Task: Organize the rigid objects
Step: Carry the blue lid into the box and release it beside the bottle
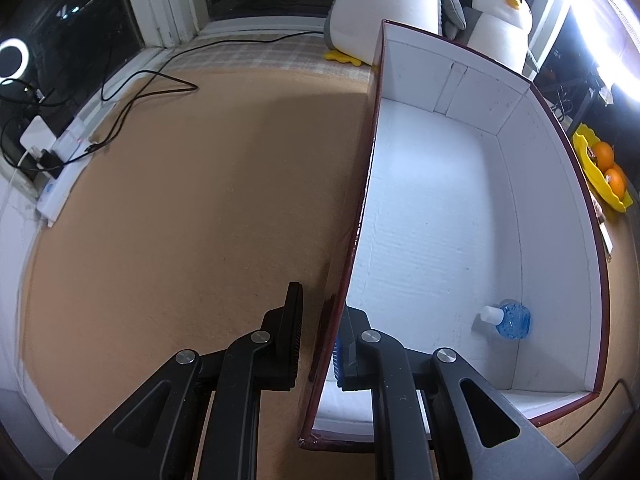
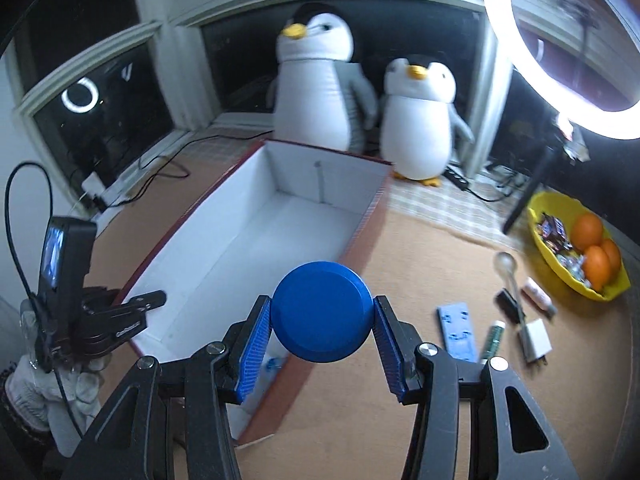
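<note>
Presently the right tongs (image 2: 323, 334) carry a round blue lid-like object (image 2: 322, 311), clamped edge to edge between the two blue-padded fingers (image 2: 253, 346). The tongs stand at a medium opening, set by the width of the disc; both pads touch its rim, one on each side. Whether the object is a lid alone or the top of a jar cannot be told, since only its flat circular face shows.

The relation that governs the coming move is this: the open box (image 2: 224, 248), dark red outside and white inside, lies directly ahead of and below the right tongs, with its long axis running away from the camera toward the two plush penguins (image 2: 316, 80). In the right wrist view the disc overlaps the box's near right wall, so it appears to hang about above that edge rather than over the middle of the floor. A likely placement would need a shift forward and to the left, then a descent.

The left tongs (image 1: 320, 344) are nearly closed and pinch the near part of the box's left wall (image 1: 352, 248), one finger outside, one inside; this appears to steady the box. The right hand is therefore the one free to place.

Inside the box, a small blue bottle with a white cap (image 1: 508, 318) lies on its side near the right wall. Several small items (image 2: 458, 332) remain on the worktop (image 2: 420, 248) to the right of the box, beside a yellow bowl of oranges (image 2: 576, 248).
</note>
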A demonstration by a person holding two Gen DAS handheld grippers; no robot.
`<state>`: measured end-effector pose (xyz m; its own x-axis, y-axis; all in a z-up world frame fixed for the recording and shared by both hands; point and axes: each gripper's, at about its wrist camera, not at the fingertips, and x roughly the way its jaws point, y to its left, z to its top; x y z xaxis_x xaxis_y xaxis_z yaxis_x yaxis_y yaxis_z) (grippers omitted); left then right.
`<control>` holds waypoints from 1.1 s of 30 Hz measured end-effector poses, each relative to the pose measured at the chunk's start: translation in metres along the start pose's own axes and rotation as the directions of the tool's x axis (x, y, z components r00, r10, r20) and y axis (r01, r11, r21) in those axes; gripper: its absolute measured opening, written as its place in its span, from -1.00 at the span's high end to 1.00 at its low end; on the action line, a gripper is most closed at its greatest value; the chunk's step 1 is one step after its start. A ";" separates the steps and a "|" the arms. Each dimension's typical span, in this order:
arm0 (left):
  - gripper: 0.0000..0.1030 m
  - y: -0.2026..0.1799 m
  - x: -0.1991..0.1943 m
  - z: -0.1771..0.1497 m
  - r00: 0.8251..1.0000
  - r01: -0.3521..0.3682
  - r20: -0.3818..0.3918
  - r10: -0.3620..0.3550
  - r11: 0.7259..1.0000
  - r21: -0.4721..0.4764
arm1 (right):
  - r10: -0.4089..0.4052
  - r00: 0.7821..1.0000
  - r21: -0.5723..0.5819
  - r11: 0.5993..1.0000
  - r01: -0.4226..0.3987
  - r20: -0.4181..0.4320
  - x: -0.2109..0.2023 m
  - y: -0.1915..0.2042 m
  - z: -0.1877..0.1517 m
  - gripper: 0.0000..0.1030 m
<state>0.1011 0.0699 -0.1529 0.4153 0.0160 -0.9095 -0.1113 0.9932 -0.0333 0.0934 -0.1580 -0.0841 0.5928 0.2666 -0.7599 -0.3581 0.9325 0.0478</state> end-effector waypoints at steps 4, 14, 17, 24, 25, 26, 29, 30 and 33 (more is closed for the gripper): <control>0.78 0.001 -0.001 -0.002 1.000 0.004 0.008 -0.004 1.000 -0.017 | 0.027 0.999 -0.047 0.998 -0.028 -0.018 0.011 0.029 0.000 0.11; 0.78 0.001 -0.002 -0.003 1.000 0.002 0.015 -0.002 0.999 -0.034 | 0.044 0.997 -0.104 0.993 -0.050 -0.057 0.038 0.058 -0.001 0.10; 0.78 0.001 -0.002 -0.002 1.000 0.001 0.015 -0.001 0.999 -0.034 | 0.047 0.998 -0.115 0.992 -0.053 -0.052 0.039 0.059 0.000 -0.01; 0.78 0.001 -0.002 -0.002 1.000 -0.001 0.012 0.001 1.000 -0.030 | 0.053 0.998 -0.089 0.995 -0.055 -0.021 0.033 0.054 0.001 -0.28; 0.78 0.001 -0.001 -0.002 1.000 -0.001 0.012 0.002 1.000 -0.030 | 0.055 0.998 -0.078 0.995 -0.057 -0.017 0.031 0.052 0.001 -0.28; 0.78 0.001 -0.001 -0.002 1.000 -0.002 0.012 0.002 1.000 -0.030 | 0.056 0.998 -0.067 0.996 -0.057 -0.014 0.030 0.049 0.001 -0.28; 0.78 0.002 -0.001 -0.002 1.000 -0.002 0.010 0.003 1.000 -0.029 | 0.055 0.998 -0.042 0.998 -0.055 0.001 0.023 0.039 0.001 -0.28; 0.78 0.001 -0.001 -0.002 1.000 -0.004 0.010 0.004 1.000 -0.028 | 0.058 0.998 -0.031 0.998 -0.058 0.008 0.019 0.034 0.001 -0.28; 0.78 0.001 -0.001 -0.002 1.000 -0.006 0.008 0.006 1.000 -0.025 | 0.056 0.998 0.013 0.998 -0.056 0.038 0.006 0.014 -0.004 -0.28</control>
<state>0.0988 0.0707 -0.1528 0.4217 0.0229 -0.9064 -0.1360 0.9900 -0.0383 0.0893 -0.1445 -0.0909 0.5991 0.3272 -0.7307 -0.3815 0.9191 0.0987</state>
